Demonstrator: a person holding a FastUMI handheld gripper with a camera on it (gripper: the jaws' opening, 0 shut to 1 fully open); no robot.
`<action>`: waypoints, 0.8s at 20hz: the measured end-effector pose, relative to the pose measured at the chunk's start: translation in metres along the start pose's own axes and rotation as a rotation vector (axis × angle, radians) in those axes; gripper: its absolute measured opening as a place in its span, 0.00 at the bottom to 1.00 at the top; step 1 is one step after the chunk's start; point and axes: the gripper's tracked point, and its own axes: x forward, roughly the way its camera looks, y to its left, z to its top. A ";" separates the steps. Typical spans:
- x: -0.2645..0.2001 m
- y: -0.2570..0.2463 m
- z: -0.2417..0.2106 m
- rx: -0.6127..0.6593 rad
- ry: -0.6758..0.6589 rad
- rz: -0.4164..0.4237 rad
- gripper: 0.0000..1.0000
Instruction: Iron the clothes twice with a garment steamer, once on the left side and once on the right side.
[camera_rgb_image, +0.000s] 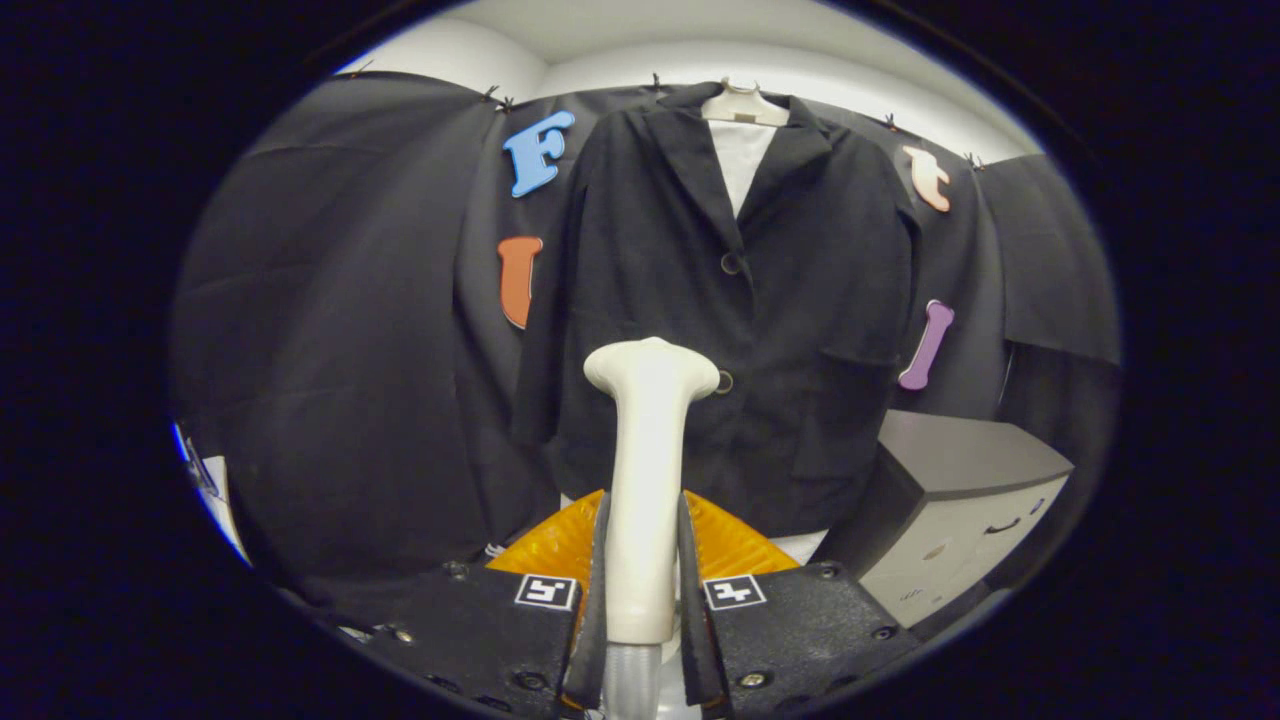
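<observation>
A black jacket (760, 330) hangs on a pale hanger (743, 104) against the booth's wall, with a white layer showing at its collar. My gripper (641, 560) is shut on the cream handle of the garment steamer (648, 470), which stands upright between the fingers. The steamer's head (652, 366) points toward the jacket's middle, just left of the lower button. Whether the head touches the cloth is unclear.
A grey cabinet (960, 500) with a drawer stands right of the jacket, below its hem. An orange ribbed thing (730, 545) lies just beyond the fingers, under the jacket.
</observation>
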 end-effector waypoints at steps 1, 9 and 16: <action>-0.002 -0.001 -0.007 0.004 0.012 -0.001 0.33; 0.004 -0.027 -0.069 0.035 0.094 -0.048 0.33; -0.018 -0.042 -0.116 0.100 0.167 -0.018 0.33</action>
